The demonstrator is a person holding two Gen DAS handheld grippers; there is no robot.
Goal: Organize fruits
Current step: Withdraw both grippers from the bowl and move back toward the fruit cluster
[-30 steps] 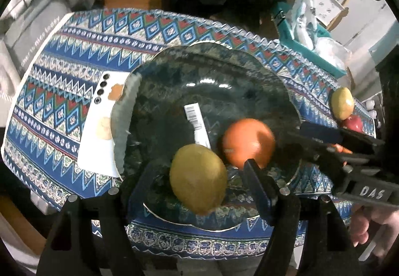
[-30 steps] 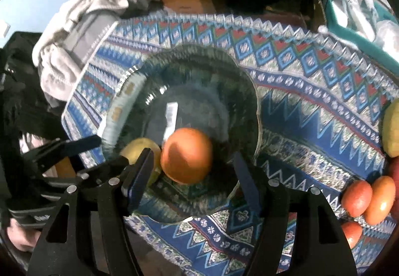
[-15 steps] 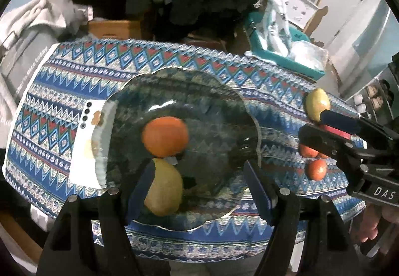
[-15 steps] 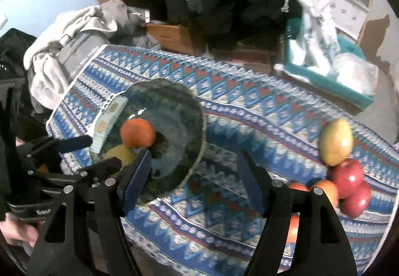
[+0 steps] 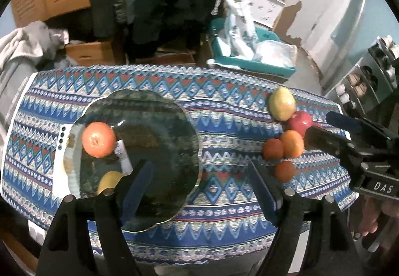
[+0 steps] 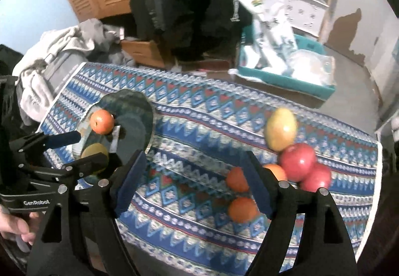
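The yellow-green fruit (image 5: 109,182) on the glass plate (image 5: 174,131) is half hidden behind the left gripper's finger (image 5: 133,191), one orange (image 6: 275,172) among the loose fruit sits partly behind the right gripper's finger (image 6: 258,187) (motion blur smears that pile), and the shelf jars (image 5: 359,84) are too small to tell.

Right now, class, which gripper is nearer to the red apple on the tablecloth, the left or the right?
Right. The right gripper hangs just left of the fruit pile holding the red apple, fingers opening, nothing between them. The left gripper sits by the plate, farther from it.
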